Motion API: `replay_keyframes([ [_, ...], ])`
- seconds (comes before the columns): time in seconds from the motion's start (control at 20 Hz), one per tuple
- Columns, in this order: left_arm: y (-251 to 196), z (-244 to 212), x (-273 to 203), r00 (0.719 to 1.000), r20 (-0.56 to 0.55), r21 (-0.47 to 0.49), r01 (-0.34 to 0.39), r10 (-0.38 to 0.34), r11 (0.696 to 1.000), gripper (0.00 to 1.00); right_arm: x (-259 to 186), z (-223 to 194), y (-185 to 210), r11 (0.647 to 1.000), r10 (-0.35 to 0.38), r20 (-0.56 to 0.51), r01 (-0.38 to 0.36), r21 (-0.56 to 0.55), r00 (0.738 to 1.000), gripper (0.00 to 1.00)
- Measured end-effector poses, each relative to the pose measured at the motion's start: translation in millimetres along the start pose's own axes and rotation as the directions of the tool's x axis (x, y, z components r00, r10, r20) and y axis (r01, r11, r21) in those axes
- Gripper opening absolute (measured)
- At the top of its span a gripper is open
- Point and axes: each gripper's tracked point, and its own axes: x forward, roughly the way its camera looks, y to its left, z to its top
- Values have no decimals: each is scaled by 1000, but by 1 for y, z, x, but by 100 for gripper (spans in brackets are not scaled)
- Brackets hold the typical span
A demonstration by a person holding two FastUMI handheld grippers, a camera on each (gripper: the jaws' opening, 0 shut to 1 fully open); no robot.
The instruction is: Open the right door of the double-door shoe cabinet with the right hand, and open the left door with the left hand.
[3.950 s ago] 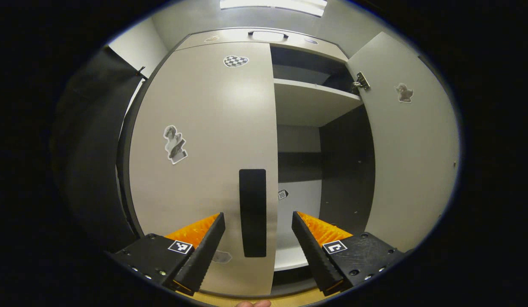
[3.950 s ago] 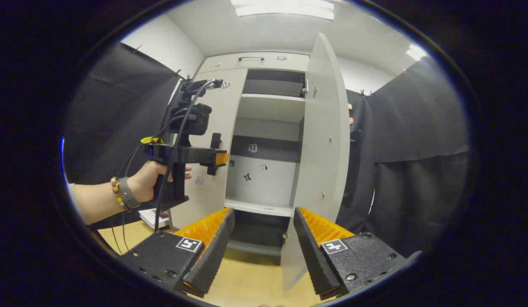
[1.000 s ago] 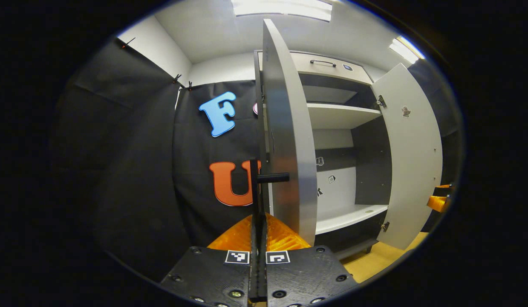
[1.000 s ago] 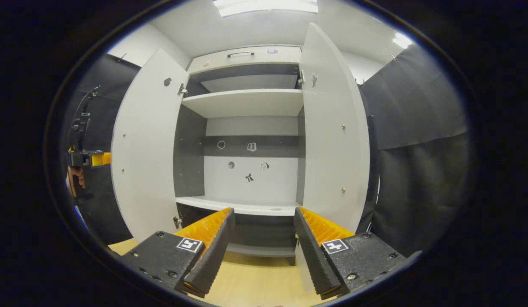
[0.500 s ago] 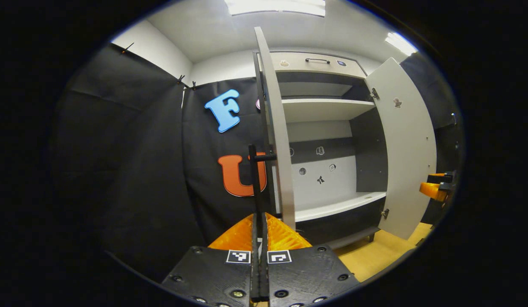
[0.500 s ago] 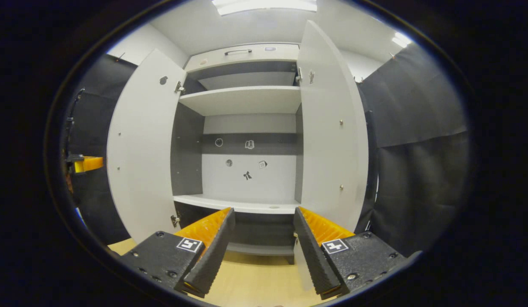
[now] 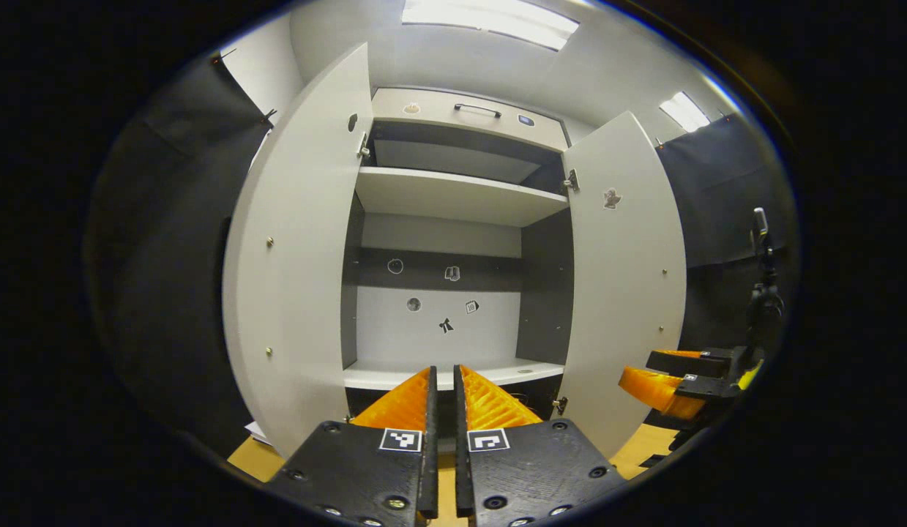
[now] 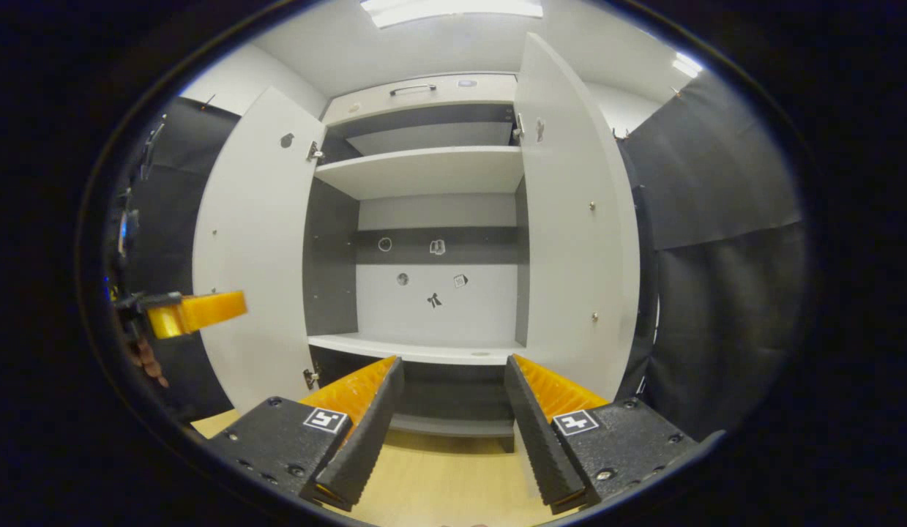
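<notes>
The shoe cabinet [image 7: 453, 197] stands with both doors swung wide. In the left gripper view, its left door [image 7: 299, 256] and right door [image 7: 621, 293] show their inner faces. My left gripper [image 7: 442, 380] points at the lower shelf, jaws almost together with nothing between them. It also appears in the right gripper view, as the left gripper [image 8: 237, 302] in front of the left door [image 8: 252, 249]. My right gripper [image 8: 453, 369] is open and empty, facing the cabinet's inside beside the right door [image 8: 570, 219]. It shows in the left gripper view as the right gripper [image 7: 640, 372].
Inside are an upper shelf [image 7: 453, 194] and a lower shelf [image 7: 380, 377], with small stickers on the back panel [image 7: 431, 322]. A drawer with a handle [image 7: 476, 110] tops the cabinet. Light wooden floor [image 8: 446, 476] lies in front. Black cloth hangs on both sides.
My left gripper came off the left door's handle and turned right to face the cabinet's inside. The left door now stands wide open. The right gripper hardly moved.
</notes>
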Motion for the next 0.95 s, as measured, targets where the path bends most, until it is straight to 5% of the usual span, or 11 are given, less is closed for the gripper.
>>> replay_keyframes([
  [0.2,-11,-9,9,999,41,69,-38,35,997,71,-9,3,-5,1000,-4,25,4,4,1000,88],
  [0.35,-21,-9,6,997,60,80,-53,49,995,89,-8,-4,-14,1000,-20,15,20,4,1000,91],
  [0.95,-5,-34,-9,988,-18,74,-153,154,986,95,-2,-21,-11,998,5,13,-5,62,1000,89],
])
